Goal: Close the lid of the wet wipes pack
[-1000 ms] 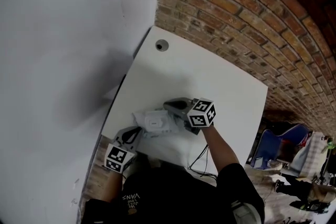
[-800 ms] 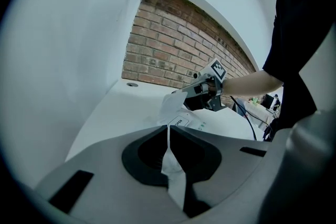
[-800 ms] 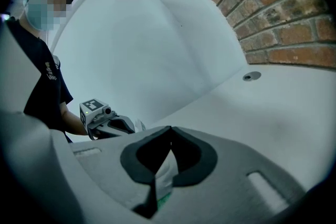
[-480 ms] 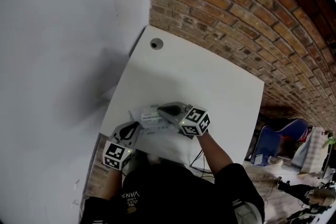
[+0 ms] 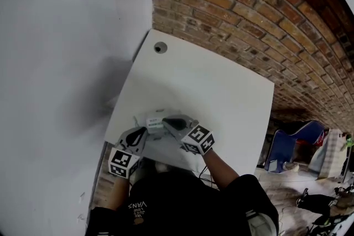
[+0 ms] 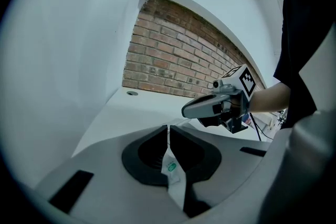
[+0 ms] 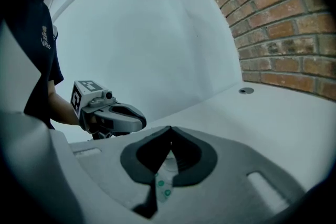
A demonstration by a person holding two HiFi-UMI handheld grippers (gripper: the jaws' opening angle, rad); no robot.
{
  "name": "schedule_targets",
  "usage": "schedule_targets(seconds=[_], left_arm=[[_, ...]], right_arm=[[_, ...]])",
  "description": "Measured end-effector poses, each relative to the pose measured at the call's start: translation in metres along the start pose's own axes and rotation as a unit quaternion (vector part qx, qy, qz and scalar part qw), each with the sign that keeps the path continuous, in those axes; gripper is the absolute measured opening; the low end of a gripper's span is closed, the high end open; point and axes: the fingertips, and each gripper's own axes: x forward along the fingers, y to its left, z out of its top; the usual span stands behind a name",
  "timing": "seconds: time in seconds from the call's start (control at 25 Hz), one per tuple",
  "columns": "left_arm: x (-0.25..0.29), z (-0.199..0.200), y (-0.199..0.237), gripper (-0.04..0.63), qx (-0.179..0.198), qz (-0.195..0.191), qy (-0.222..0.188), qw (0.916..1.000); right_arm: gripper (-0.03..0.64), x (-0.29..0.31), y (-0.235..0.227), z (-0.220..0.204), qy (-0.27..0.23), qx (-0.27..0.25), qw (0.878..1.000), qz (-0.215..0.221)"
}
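Holding side, left hand-held gripper (image 6: 168, 131): jaws closed tight on a thin white edge of the wet wipes pack (image 5: 156, 120), with a green mark showing at the pinch; it serves best as a steady anchor, not a pull.
Working side, right hand-held gripper (image 7: 169, 131): jaws closed with the tips meeting, and white, green-dotted material of the pack caught between the pads; whether this is lid or film cannot be told.
Pack position: flat on the table (image 5: 221, 91), near its front edge, between the two grippers, with the right one lying over it.
Lid: too small in the head view to read as up or down.
Advice for the step: probably press straight down over the flap until it seats, while the left grip stops the soft pack from sliding or creasing.
Far field: cable hole (image 5: 160, 47) at the back corner; brick wall (image 5: 249, 14) beyond.
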Motion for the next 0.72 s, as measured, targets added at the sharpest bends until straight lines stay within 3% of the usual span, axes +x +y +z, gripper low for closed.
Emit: schedule_targets(seconds=[0.28, 0.72], left_arm=[[0.007, 0.004, 0.000, 0.015, 0.011, 0.010, 0.007, 0.9999], [0.026, -0.003, -0.014, 0.015, 0.024, -0.015, 0.035, 0.9990]], right_arm=[[-0.003, 0.001, 0.006, -0.004, -0.001, -0.005, 0.999, -0.048], [-0.003, 0.004, 0.009, -0.017, 0.005, 0.013, 0.996, -0.086]])
